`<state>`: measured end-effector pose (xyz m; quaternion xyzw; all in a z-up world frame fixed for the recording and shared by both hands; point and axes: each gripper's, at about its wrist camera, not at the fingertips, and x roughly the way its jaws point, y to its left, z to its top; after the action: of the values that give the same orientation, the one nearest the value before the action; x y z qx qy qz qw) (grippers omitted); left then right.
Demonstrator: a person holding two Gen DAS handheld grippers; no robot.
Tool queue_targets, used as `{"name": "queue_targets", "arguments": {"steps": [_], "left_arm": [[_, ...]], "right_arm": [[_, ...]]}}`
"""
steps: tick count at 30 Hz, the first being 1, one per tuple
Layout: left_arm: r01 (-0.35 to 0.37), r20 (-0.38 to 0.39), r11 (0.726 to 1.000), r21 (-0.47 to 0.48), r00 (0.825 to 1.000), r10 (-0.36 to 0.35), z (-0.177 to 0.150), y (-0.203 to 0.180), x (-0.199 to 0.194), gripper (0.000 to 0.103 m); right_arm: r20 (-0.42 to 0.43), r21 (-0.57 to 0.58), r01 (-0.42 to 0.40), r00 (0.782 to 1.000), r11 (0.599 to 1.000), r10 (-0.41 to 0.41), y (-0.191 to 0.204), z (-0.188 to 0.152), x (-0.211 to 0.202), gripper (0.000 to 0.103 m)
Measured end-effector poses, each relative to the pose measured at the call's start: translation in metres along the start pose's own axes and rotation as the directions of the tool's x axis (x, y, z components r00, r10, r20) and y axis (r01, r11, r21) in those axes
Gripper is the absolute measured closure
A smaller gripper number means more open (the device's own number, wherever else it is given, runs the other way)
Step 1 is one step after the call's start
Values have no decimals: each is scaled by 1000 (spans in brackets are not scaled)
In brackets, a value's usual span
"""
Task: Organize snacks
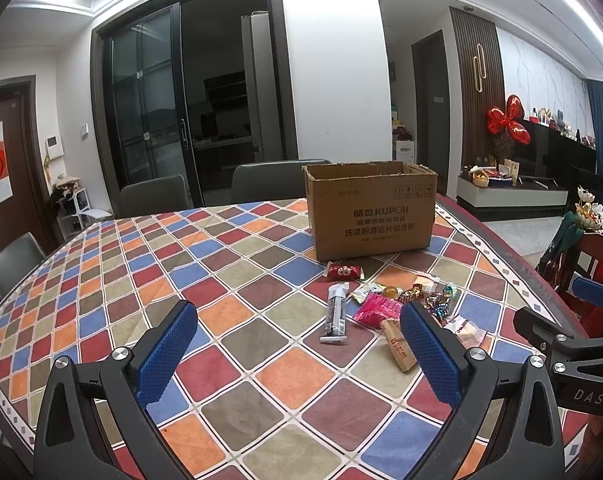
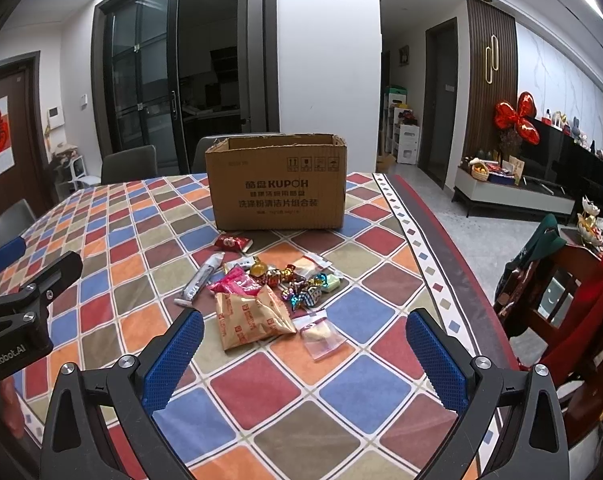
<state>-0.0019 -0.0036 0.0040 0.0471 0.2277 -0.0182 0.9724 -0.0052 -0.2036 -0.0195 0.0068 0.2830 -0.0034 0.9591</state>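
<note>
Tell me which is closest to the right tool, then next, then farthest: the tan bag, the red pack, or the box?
Going by the right wrist view, from the right tool:
1. Tan bag, just ahead between the fingers, slightly left.
2. Red pack, beyond the candy pile, left of center.
3. Box, farthest, standing open behind the red pack.

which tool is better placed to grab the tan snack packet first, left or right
Right, probably. The tan packet lies almost between the open right tool's fingers, with nothing in front. From the left tool, also open, it sits off behind the right-hand finger.
</note>
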Motion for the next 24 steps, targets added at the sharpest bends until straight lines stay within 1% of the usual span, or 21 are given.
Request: {"name": "queue_targets", "arguments": {"steps": [24], "left_arm": [[0, -2, 1000, 1, 1000, 0, 0, 0, 1, 0]], "right_arm": [[-3, 0, -3, 1000, 1000, 3, 1, -1, 0, 1]]}}
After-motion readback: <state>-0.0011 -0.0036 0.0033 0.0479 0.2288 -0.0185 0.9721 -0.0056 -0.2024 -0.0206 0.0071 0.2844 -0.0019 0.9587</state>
